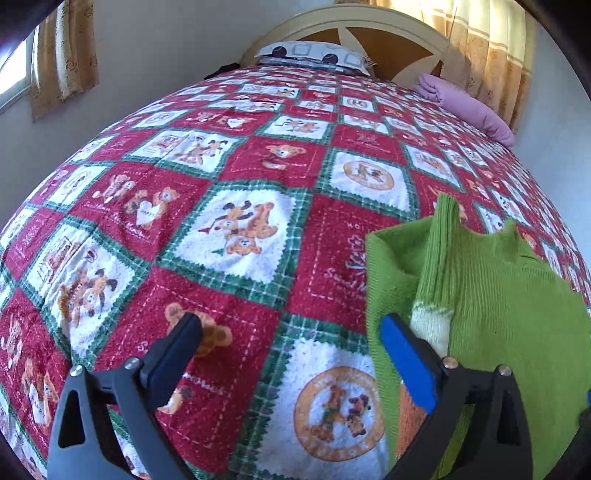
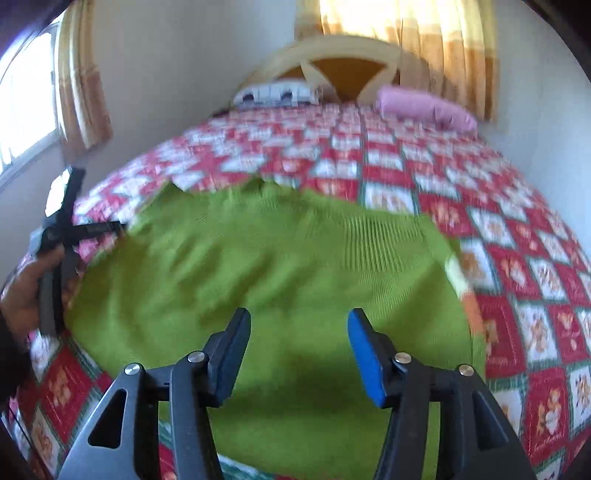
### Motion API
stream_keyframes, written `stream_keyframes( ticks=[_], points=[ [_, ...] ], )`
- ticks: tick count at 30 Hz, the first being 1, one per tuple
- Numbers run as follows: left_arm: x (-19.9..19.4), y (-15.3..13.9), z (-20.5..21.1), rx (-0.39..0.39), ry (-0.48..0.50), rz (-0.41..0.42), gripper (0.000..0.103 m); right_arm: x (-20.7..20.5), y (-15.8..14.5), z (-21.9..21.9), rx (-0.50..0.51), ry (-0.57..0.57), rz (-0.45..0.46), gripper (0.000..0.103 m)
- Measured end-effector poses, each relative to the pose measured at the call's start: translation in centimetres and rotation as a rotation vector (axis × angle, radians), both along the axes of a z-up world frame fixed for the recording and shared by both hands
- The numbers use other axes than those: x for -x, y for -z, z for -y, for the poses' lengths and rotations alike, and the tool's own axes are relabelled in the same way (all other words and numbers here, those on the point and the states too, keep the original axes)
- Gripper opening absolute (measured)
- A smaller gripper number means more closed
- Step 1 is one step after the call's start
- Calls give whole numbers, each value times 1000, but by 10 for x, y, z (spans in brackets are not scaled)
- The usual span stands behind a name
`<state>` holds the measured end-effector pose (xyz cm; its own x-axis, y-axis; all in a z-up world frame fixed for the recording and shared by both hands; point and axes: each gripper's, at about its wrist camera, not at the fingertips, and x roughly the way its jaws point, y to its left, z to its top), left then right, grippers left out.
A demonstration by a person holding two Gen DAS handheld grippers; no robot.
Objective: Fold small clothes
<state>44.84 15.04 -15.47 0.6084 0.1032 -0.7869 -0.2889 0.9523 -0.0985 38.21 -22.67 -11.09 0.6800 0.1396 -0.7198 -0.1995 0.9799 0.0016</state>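
Note:
A green knit sweater (image 1: 498, 295) lies on the bed, with a sleeve folded in that ends in a white and orange cuff (image 1: 432, 325). My left gripper (image 1: 290, 325) stands wide open at the sweater's left edge. Its blue-padded finger (image 1: 406, 362) rests over the green knit and the other finger is over bare quilt. My right gripper (image 2: 299, 315) hovers open above the lower middle of the sweater (image 2: 258, 258), which is blurred, with nothing pinched between its pads. At the far left of the right wrist view a hand (image 2: 22, 291) holds the left tool.
A red, white and green patchwork quilt (image 1: 240, 221) covers the whole bed. A patterned pillow (image 1: 314, 55) and a folded purple cloth (image 1: 469, 107) lie by the headboard (image 1: 354, 22). Walls and curtains close in on both sides.

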Motion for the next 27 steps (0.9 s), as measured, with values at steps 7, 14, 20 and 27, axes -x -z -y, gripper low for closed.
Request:
stream_keyframes(
  ticks=[7, 14, 20, 27],
  points=[
    [26, -8, -9, 49, -22, 24, 100, 15, 2, -11, 57, -17, -1, 56],
    [55, -8, -9, 61, 16, 46, 100, 16, 26, -50, 169, -123, -51, 66],
    [68, -10, 0, 34, 63, 78, 100, 13, 25, -55, 176, -71, -63, 69],
    [69, -6, -4, 64, 56, 74, 101, 6, -5, -106, 179, -128, 29, 69]
  ],
)
